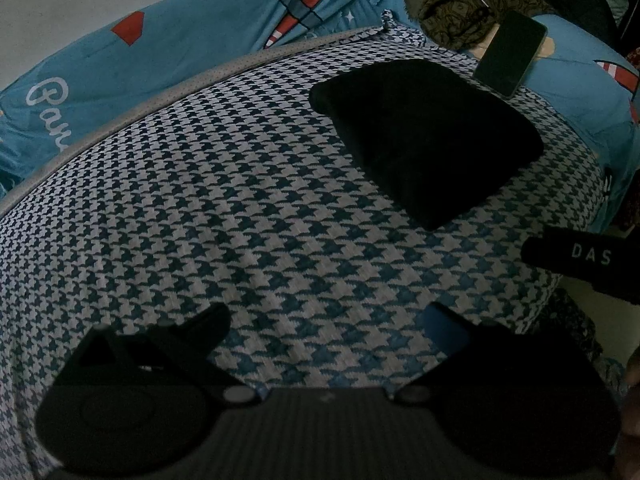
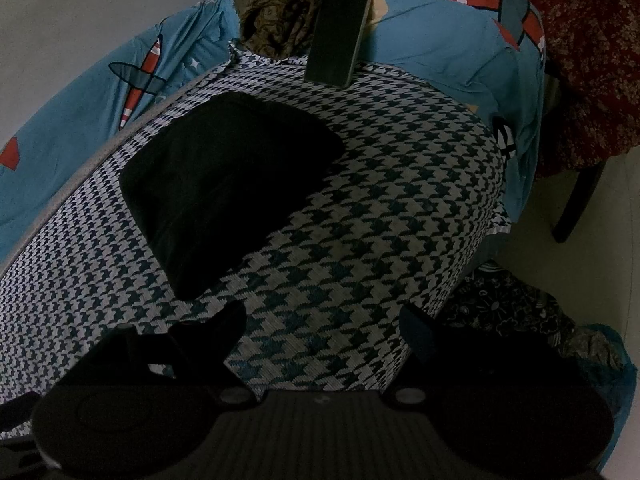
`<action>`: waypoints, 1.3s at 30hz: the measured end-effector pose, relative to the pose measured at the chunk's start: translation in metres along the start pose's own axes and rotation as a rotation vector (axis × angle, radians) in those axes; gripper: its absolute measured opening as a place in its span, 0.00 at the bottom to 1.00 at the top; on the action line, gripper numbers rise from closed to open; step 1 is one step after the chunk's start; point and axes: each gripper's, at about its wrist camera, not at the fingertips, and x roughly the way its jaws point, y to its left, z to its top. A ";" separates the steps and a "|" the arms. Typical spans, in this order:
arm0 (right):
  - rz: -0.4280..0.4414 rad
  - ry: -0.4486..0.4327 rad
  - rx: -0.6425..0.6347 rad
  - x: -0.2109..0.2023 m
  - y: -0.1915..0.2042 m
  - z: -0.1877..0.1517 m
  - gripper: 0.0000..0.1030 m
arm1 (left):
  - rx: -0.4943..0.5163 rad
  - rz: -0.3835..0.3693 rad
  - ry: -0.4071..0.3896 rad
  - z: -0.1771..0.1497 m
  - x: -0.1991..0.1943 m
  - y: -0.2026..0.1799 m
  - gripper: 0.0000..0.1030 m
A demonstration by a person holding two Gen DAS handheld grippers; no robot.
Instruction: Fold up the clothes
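Both grippers, left gripper (image 1: 326, 320) and right gripper (image 2: 324, 320), gape empty near the folded black garment (image 1: 424, 140).

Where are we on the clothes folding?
Done: black garment lies folded in a compact rectangle on the houndstooth cloth. In hand: nothing; left gripper and right gripper are both open and empty. Possibly left: crumpled olive patterned cloth beside the phone.

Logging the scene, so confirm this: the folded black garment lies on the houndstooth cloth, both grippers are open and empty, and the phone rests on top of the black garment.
Wrong about the phone: both wrist views show it apart from the black garment, at the far edge of the houndstooth cloth. The rest stands.
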 end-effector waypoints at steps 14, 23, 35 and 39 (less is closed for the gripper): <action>0.000 0.000 -0.002 0.000 0.001 -0.001 0.81 | -0.002 0.000 0.004 -0.001 0.001 0.000 1.00; 0.004 0.003 -0.005 0.001 0.001 -0.001 0.81 | 0.014 0.000 0.001 -0.002 0.000 -0.002 1.00; 0.007 0.006 -0.009 0.001 0.002 -0.001 0.81 | 0.011 -0.003 0.011 -0.003 0.002 -0.001 1.00; 0.007 0.006 -0.009 0.001 0.002 -0.001 0.81 | 0.008 -0.002 0.004 -0.002 0.001 0.000 1.00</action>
